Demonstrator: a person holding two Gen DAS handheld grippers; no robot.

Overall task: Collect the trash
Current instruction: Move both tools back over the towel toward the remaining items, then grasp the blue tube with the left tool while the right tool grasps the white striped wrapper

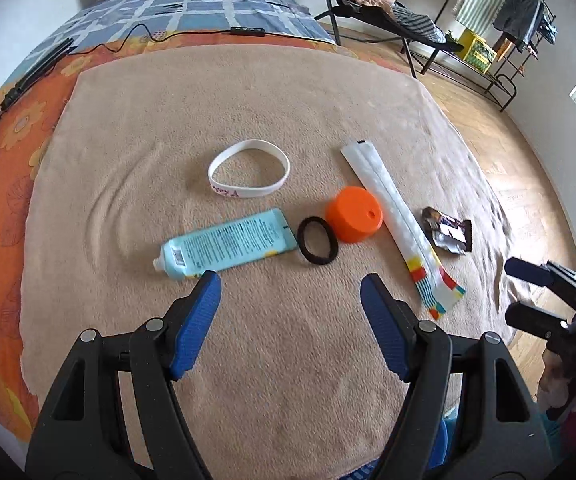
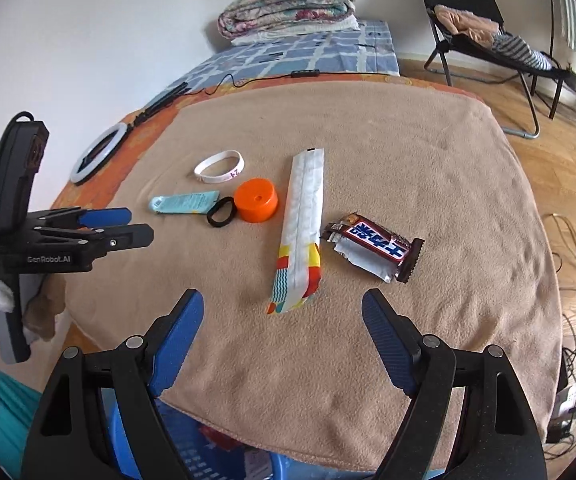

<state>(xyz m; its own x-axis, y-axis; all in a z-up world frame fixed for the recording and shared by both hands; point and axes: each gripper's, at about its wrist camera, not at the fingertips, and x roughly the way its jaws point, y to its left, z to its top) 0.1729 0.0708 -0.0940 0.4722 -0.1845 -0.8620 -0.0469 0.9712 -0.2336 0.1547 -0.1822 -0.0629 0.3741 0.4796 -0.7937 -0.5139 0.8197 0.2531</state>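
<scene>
On the tan blanket (image 1: 272, 92) lie a brown candy bar wrapper (image 2: 375, 249) (image 1: 447, 232), a long white wrapper with coloured end (image 2: 301, 232) (image 1: 399, 220), a light blue tube (image 1: 224, 246) (image 2: 184, 203), an orange cap (image 1: 353, 220) (image 2: 256, 199), a black hair tie (image 1: 319, 246) (image 2: 221, 211) and a white wristband (image 1: 248, 174) (image 2: 220, 166). My left gripper (image 1: 289, 284) (image 2: 128, 226) is open and empty, just short of the tube and hair tie. My right gripper (image 2: 282, 304) (image 1: 527, 290) is open and empty, near the long wrapper's coloured end.
A blue plastic basket (image 2: 192, 440) sits below the blanket's near edge. A ring light (image 2: 98, 152) and cable lie on the orange sheet at left. A black chair (image 2: 483, 36) with clothes and a clothes rack (image 1: 503, 32) stand on the wooden floor at right.
</scene>
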